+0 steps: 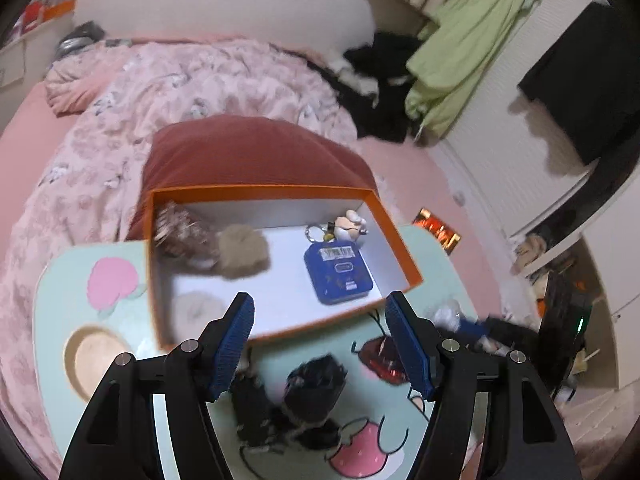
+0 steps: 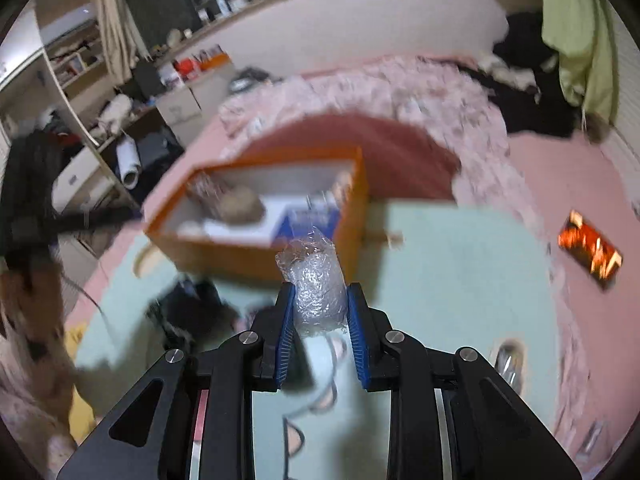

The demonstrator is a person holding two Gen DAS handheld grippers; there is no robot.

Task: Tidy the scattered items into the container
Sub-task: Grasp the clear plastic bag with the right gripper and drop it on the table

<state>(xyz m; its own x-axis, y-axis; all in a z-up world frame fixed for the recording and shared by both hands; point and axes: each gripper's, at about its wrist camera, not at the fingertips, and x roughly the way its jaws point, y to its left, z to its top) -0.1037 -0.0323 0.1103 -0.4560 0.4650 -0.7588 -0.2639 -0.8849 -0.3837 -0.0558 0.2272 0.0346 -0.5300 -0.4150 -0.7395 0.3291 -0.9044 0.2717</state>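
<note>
Right wrist view: right gripper (image 2: 319, 309) clamped on a bubble-wrapped bundle (image 2: 317, 286), raised short of the orange box (image 2: 256, 254), likely for dropping in. Left gripper (image 1: 320, 340) spread wide over a black scrunchie (image 1: 314, 384), empty. Inside box already: blue tin (image 1: 339, 273), beige pom-pom (image 1: 242, 250)

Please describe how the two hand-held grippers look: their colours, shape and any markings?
Both look alike. The left hand-held gripper and the right hand-held gripper have black angular frames with triangular cut-outs and round silver bolt heads at the joints. Each finger carries a flat blue pad with fine ribbed texture. No cables, printed markings or sleeves are visible.
</note>
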